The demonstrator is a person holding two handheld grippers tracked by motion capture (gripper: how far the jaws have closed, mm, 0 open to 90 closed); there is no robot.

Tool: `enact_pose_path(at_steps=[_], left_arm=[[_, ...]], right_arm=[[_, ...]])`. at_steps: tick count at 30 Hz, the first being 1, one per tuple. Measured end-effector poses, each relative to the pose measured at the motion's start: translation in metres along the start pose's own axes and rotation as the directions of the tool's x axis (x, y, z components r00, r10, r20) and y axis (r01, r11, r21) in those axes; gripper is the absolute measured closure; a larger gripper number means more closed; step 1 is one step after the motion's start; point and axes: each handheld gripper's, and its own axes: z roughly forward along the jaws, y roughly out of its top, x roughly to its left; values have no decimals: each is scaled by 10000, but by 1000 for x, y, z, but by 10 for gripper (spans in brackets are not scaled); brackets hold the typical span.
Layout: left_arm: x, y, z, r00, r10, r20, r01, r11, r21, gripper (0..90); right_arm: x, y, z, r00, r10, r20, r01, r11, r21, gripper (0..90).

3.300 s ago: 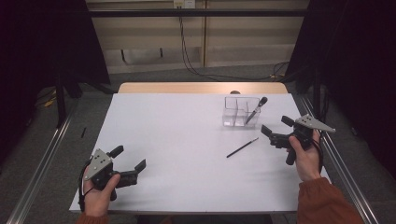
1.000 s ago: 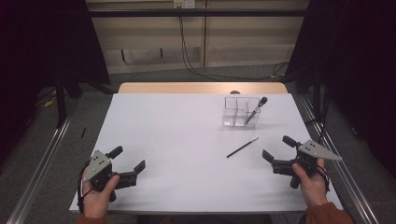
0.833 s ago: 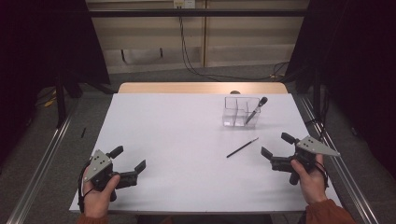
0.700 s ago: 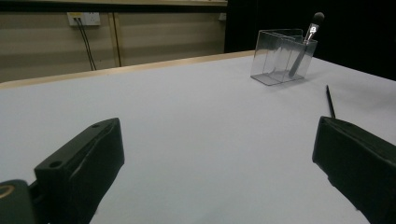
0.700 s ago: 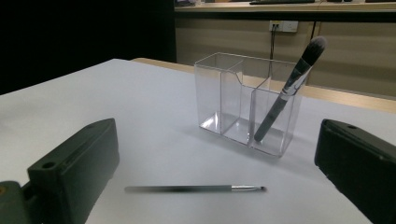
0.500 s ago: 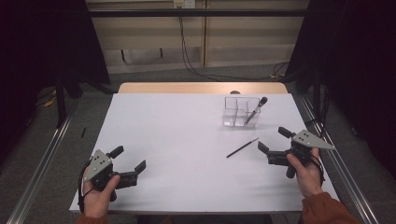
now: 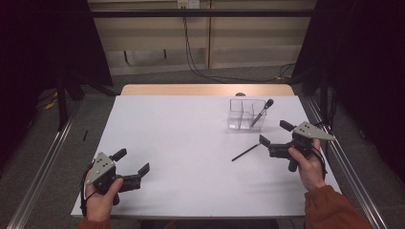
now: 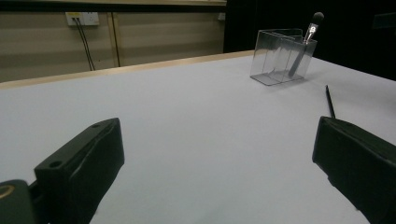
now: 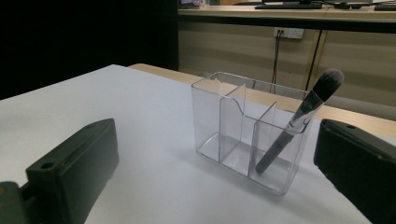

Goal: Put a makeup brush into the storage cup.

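Tabletop: a white sheet covers it, with a strip of bare wood at its far edge; a person's two hands come in from the near side, each holding a gripper.

Right gripper: held at about 4 o'clock on the tabletop, its grey three-cornered plate on top; its jaws stand wide with nothing between them, pointing toward 10 o'clock. In the right gripper view the two black jaws frame the clear organiser, which sits just ahead of them.

Left gripper: held at about 7 o'clock, near the front-left corner, well apart from everything else; its jaws are wide and hold nothing. They point toward 2 o'clock.

Clear organiser: a see-through box with dividers, upright at about 1 o'clock on the tabletop, toward the far right. The right gripper view shows three compartments.

Makeup brush: stands tilted in the organiser's right-hand end compartment, bristle head up and leaning out over the rim toward 1 o'clock; handle foot on the compartment floor.

Black pencil: a thin dark stick lying flat on the white sheet at about 3 o'clock, between organiser and right gripper, its far end just beside the gripper's nearer jaw; whether they touch cannot be told. It also shows in the left gripper view.
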Motion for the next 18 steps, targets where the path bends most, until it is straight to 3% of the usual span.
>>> enact_pose_path(at_steps=[18], left_arm=[[0, 1, 4, 9999, 47, 131, -47, 10000, 18, 22]], right_arm=[[-2, 23, 35, 9998, 168, -101, -167, 9998, 133, 0]])
